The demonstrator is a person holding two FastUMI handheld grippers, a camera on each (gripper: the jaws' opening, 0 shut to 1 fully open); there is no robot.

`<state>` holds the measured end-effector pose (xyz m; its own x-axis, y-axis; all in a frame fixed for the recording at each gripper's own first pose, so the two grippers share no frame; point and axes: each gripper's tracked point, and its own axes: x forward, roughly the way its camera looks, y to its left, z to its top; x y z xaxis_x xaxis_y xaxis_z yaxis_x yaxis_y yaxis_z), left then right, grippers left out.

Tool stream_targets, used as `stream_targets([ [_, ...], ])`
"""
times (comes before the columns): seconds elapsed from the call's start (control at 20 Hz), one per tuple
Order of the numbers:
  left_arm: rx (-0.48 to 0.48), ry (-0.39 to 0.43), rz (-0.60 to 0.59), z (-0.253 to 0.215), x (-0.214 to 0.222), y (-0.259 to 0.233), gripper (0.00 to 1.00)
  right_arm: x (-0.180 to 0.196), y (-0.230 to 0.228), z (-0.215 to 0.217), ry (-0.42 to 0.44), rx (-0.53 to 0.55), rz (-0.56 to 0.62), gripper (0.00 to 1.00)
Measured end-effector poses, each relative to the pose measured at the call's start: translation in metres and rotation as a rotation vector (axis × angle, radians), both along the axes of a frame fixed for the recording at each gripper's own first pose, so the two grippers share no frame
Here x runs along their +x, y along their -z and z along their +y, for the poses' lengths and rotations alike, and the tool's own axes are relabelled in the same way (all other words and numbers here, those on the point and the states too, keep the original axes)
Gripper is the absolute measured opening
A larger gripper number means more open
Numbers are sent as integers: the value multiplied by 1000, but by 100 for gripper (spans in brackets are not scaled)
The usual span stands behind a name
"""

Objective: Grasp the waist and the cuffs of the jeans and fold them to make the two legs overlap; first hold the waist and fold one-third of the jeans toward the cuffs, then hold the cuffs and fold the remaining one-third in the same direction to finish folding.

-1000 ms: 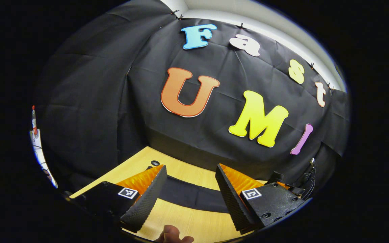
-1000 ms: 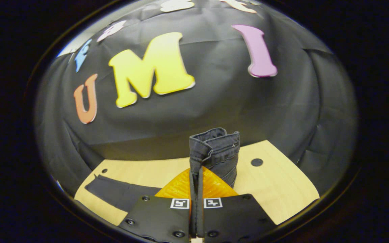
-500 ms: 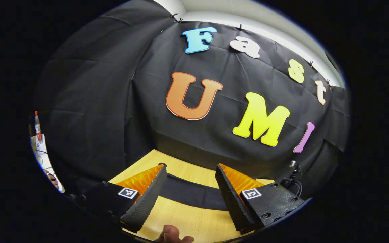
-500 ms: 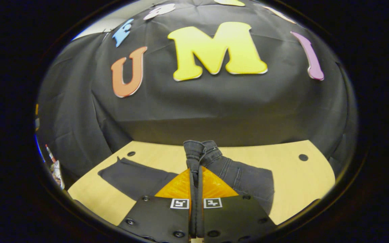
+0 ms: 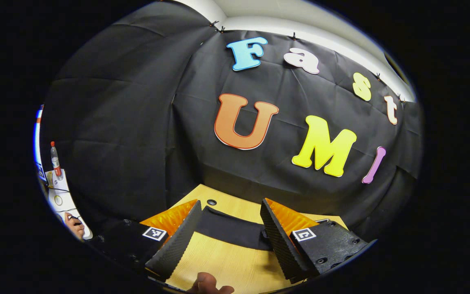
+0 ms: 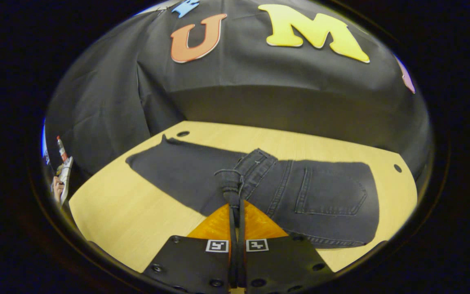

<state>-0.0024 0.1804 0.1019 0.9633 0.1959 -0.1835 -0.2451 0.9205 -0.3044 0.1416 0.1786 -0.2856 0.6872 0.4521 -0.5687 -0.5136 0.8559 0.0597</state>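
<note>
Dark grey jeans (image 6: 324,196) lie on the light wooden table (image 6: 137,220) in the right gripper view, legs stacked, back pocket up. The waist end is folded over onto the legs. My right gripper (image 6: 235,192) is shut on the waistband (image 6: 229,179), holding it low over the legs. The cuff end (image 6: 149,157) stretches away to the left. In the left gripper view my left gripper (image 5: 229,228) hangs open above the table, its fingers either side of the dark cuff end (image 5: 231,230), apart from the cloth.
Round holes mark the table corners (image 6: 182,133) (image 6: 397,168). A fingertip (image 5: 208,283) shows at the bottom of the left gripper view. Beyond the booth's left edge stand a bottle (image 5: 55,157) and a white surface with a hand (image 5: 74,224) on it.
My right gripper has carried the waistband across to the left and down, laying the waist part flat onto the legs. My left gripper stayed open and drifted a little along the cuff end.
</note>
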Motion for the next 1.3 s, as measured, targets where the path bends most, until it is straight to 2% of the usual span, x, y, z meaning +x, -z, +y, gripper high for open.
stream_targets([
  [0.1, 5, -7, 0, 4, -1, 1, 96, -5, 9, 4, -31, -9, 18, 2],
  [0.15, 2, -5, -4, 3, 1, -1, 96, -17, 7, 16, -76, 28, 45, 34],
  [0.25, 0, -3, -7, 3, 5, 1, 96, -19, 3, 23, -108, -36, -4, 99],
  [0.35, 2, -1, -11, 5, 10, 2, 96, -22, -16, 30, -144, -14, -36, 99],
  [0.5, -28, 0, 3, 7, 22, 17, 96, -14, -49, 27, -126, 32, -92, 98],
  [0.65, -109, 2, 36, 10, 43, 50, 96, 4, -104, 16, -98, 91, -184, 98],
  [0.85, -342, 9, 127, 11, 82, 120, 96, 28, -186, -22, -43, 156, -317, 99],
  [1.0, -506, -17, 208, 13, 115, 179, 97, 37, -246, -68, 8, 178, -421, 98],
  [1.3, -825, -97, 241, 28, 161, 248, 97, 42, -330, -176, 168, 172, -551, 98],
])
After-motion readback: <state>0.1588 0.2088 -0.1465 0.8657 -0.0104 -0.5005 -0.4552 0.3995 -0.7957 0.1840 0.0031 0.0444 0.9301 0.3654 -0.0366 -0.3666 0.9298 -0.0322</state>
